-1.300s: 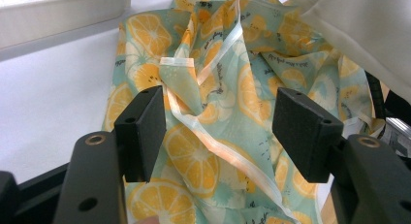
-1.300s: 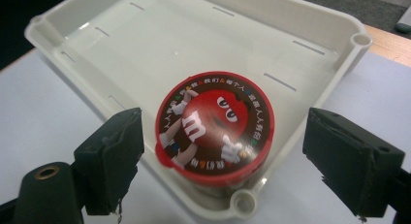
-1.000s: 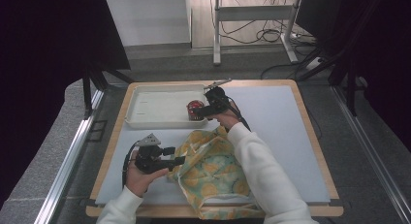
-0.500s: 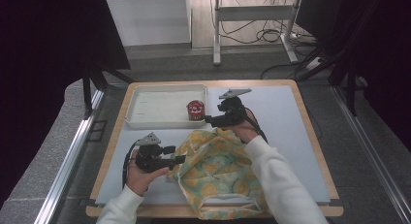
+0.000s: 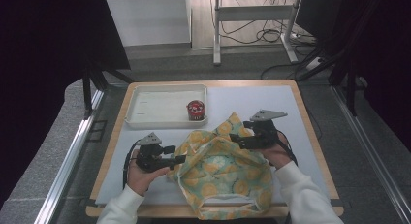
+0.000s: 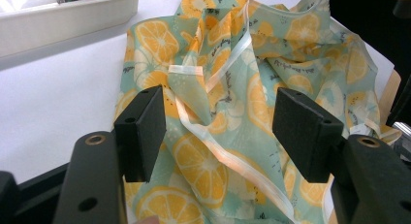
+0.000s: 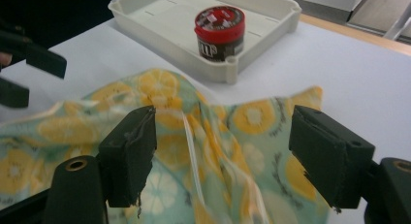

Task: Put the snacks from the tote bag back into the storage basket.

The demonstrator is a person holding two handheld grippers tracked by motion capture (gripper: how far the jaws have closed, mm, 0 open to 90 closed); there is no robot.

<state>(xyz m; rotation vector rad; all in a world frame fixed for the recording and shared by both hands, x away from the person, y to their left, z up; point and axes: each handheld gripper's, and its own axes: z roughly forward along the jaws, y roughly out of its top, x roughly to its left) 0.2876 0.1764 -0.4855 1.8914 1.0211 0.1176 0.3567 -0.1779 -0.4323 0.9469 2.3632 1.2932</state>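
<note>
White tabletop (image 5: 252, 100) carries a crumpled lemon-print cloth (image 5: 225, 173) at its near edge. My left gripper (image 5: 180, 159) and right gripper (image 5: 234, 138) flank it, jaws apart over its folds, pinching nothing; the right's jaws have just narrowed slightly.

I am looking into a lab or test room set up for recording, not a home. My work surface is a white table (image 5: 310, 107) with a pale wooden edge, standing alone on a grey floor (image 5: 383, 151). Metal rails (image 5: 68, 161) run along both sides of it. Dark curtains (image 5: 43, 49) hang at left and right and close the space off. Behind the table stand a white panel (image 5: 145, 20) and the legs of a metal stand (image 5: 252, 25), with loose cables (image 5: 271, 35) lying on the floor around it. Everything here looks bare and purpose-built.
</note>
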